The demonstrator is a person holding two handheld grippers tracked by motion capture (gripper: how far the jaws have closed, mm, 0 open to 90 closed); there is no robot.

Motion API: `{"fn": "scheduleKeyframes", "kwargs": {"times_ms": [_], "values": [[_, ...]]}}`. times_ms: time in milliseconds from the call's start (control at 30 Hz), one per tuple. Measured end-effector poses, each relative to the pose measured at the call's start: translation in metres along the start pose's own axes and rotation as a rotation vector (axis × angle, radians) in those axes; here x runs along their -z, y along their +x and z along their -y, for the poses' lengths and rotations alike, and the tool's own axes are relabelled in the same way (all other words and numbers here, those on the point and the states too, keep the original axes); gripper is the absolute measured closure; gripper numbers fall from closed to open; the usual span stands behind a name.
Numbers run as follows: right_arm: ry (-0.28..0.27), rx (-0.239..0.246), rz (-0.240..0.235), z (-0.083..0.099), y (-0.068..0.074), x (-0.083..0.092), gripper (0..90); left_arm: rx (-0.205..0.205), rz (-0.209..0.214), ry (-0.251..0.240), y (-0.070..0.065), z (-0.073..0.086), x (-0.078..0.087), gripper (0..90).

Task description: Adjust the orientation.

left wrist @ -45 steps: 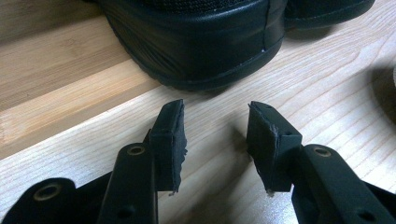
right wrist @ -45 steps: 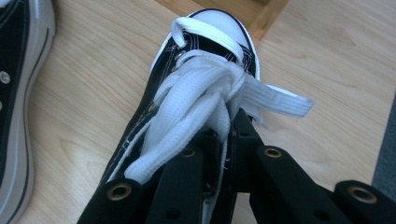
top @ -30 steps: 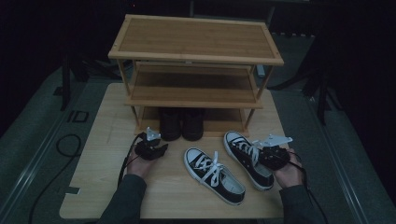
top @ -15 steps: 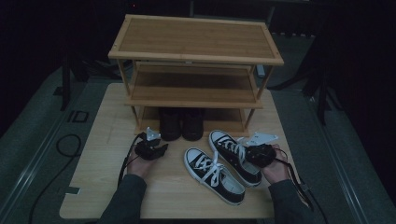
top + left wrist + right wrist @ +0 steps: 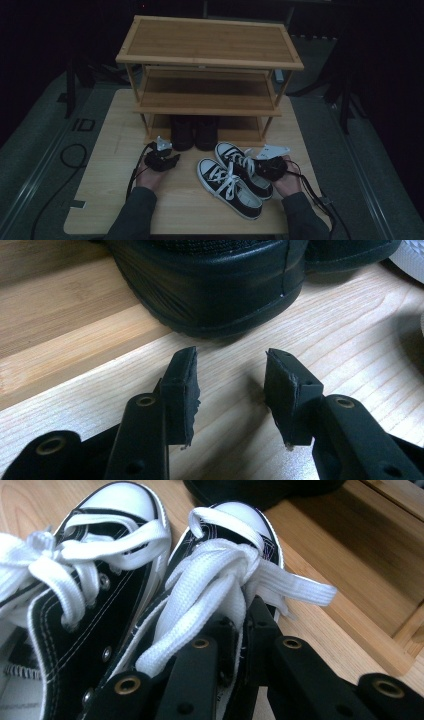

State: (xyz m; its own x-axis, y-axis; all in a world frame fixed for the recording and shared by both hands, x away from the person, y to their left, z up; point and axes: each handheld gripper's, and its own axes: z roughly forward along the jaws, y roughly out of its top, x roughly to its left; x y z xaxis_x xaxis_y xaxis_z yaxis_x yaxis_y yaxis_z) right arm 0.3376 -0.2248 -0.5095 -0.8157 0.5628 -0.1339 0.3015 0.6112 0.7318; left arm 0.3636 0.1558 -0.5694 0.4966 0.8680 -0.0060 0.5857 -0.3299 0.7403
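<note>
Two black canvas sneakers with white laces lie side by side on the wooden table (image 5: 110, 200). My right gripper (image 5: 263, 167) is shut on the upper edge of the right sneaker (image 5: 239, 161); in the right gripper view its jaws (image 5: 242, 615) pinch that sneaker (image 5: 225, 555) beside the laces. The left sneaker (image 5: 227, 189) (image 5: 95, 555) touches it. To the left, my left gripper (image 5: 170, 161) rests low over the table, open with nothing between the jaws (image 5: 230, 375). It points at the heel of a black shoe (image 5: 210, 285).
A three-tier bamboo shoe rack (image 5: 210, 45) stands at the back of the table. A pair of black shoes (image 5: 194, 132) sits on its bottom shelf (image 5: 350, 545), heels toward me. Cables trail from both grippers over the table's front edge.
My right gripper has carried the right sneaker leftward and slightly down, bringing it against the left sneaker. The left gripper has stayed where it was.
</note>
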Motion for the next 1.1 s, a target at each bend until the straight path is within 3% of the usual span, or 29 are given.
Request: {"fn": "scheduleKeyframes", "kwargs": {"times_ms": [267,533,767,967,1100], "values": [[-0.012,0.028,-0.024,0.003,-0.001,0.002,85.3,0.002,0.002,-0.001,0.0,0.0,0.0,56.8],[0.021,0.061,-0.013,0.008,-0.003,0.0,85.2,0.003,0.001,-0.001,0.0,0.0,0.0,56.8],[0.027,0.051,-0.023,0.012,-0.003,0.0,85.0,0.003,0.002,-0.001,0.0,0.0,0.0,56.8],[0.053,0.036,-0.03,0.013,-0.002,0.003,79.5,0.004,0.001,-0.001,0.0,0.0,0.0,56.8],[0.096,0.047,-0.016,0.009,-0.001,0.009,70.0,0.005,0.002,-0.002,0.0,0.0,0.0,56.8]]}}
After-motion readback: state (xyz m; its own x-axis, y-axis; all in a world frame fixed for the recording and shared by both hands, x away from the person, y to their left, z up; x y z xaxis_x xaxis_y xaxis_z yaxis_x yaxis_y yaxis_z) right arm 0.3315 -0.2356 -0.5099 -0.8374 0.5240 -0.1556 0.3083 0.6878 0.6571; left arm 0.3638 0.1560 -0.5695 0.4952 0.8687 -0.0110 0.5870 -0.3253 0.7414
